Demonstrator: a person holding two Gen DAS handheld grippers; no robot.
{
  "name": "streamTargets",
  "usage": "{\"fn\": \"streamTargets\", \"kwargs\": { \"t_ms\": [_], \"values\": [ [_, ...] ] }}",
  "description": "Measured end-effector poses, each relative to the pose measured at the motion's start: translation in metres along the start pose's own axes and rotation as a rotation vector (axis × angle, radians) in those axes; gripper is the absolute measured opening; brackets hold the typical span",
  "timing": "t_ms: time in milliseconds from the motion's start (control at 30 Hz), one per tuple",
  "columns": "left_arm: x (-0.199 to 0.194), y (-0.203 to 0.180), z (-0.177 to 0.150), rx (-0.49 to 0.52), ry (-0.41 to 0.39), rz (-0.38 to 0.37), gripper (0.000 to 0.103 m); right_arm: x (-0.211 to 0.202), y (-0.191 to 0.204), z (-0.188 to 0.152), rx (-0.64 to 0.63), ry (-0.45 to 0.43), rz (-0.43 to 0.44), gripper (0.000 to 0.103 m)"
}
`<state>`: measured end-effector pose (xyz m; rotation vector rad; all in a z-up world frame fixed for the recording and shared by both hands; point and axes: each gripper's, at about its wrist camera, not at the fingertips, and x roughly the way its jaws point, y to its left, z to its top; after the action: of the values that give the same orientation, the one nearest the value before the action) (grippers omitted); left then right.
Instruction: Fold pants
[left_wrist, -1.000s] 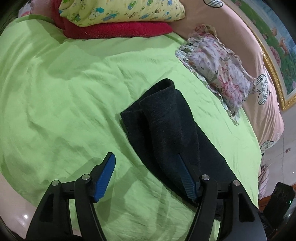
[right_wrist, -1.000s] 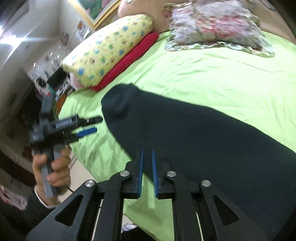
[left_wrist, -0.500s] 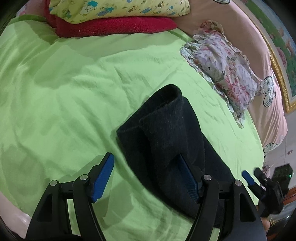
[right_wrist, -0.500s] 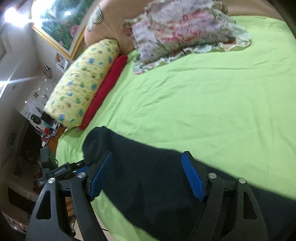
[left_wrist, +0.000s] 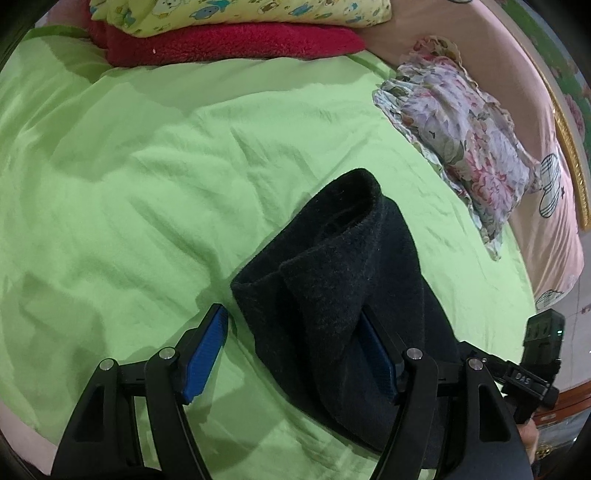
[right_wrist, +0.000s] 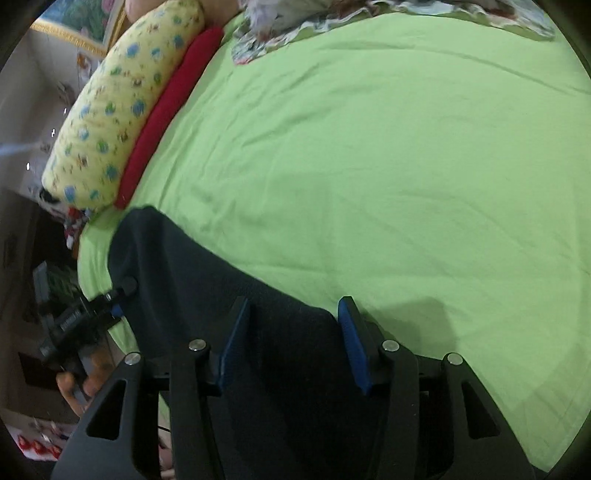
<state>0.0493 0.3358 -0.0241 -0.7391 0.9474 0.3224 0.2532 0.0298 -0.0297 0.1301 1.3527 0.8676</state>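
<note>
1. Two grippers over dark pants lying on the green sheet.
2. Change: the right gripper, nearly closed a second ago, sprang wide and is now closing; fabric lies between its pads, grip unclear.
3. Change: the left gripper has crept closer; jaws stand wide, one pad under a fold.
4. Pants: black, fleecy, doubled leg, cuff towards 12 o'clock, floral pillow at 2 o'clock.
</note>
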Motion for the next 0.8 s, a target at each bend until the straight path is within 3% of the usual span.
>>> {"fn": "streamTargets", "kwargs": {
  "t_ms": [133,167,200,233,300,433,500,600,700,800],
  "values": [
    [0.004,-0.012,0.001,0.045,-0.037,0.026,0.069,-0.003,-0.003,-0.006,-0.012,-0.005,0.008,0.031],
    [0.005,-0.015,0.001,0.059,-0.047,0.027,0.064,-0.005,-0.002,-0.008,-0.018,-0.007,0.008,0.028],
    [0.006,-0.019,0.000,0.081,-0.057,0.034,0.050,-0.006,0.000,-0.008,-0.025,-0.011,0.006,0.026],
    [0.006,-0.021,0.000,0.091,-0.059,0.035,0.042,-0.008,0.004,-0.009,-0.042,-0.023,-0.003,0.025],
    [-0.002,-0.024,-0.002,0.105,-0.084,0.001,0.027,-0.016,0.018,-0.013,-0.100,-0.058,-0.045,0.024],
    [-0.040,-0.029,-0.008,0.129,-0.170,-0.063,0.022,-0.033,0.048,-0.015,-0.220,-0.146,-0.148,0.021],
    [-0.066,-0.031,-0.009,0.143,-0.223,-0.102,0.022,-0.047,0.068,-0.012,-0.282,-0.219,-0.199,0.010],
    [-0.097,-0.030,-0.011,0.168,-0.300,-0.130,0.022,-0.062,0.089,-0.005,-0.345,-0.313,-0.254,0.004],
    [-0.104,-0.023,-0.011,0.193,-0.333,-0.098,0.022,-0.050,0.100,0.003,-0.374,-0.317,-0.254,0.004],
    [-0.082,-0.010,-0.008,0.195,-0.276,-0.050,0.022,-0.024,0.098,0.003,-0.357,-0.272,-0.239,0.004]
  ]
}}
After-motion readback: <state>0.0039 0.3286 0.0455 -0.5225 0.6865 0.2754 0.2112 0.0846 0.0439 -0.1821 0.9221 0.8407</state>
